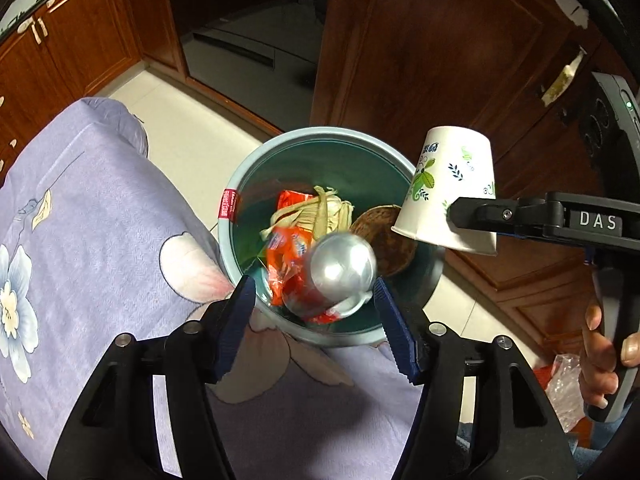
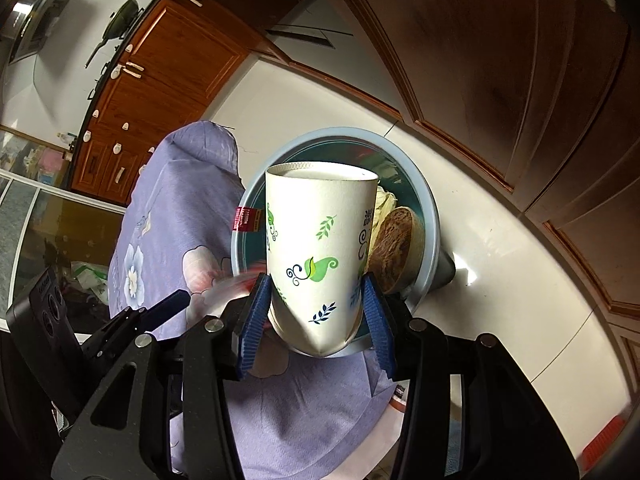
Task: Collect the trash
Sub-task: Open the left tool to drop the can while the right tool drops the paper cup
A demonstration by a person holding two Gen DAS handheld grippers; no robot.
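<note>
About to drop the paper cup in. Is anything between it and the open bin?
Nothing visible blocks it. The paper cup, squeezed in the right hand-held gripper, hangs by the bin rim; a blurred can sits over the opening nearer the left hand-held gripper.

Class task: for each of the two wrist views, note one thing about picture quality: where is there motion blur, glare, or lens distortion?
Left wrist view: the red and silver drink can over the round blue bin is smeared by motion blur, with glare on its silver base; the fisheye lens bows the brown wooden door. Right wrist view: the white leaf-print paper cup is sharp, and a bright reflection glares on the pale tiled floor.
</note>
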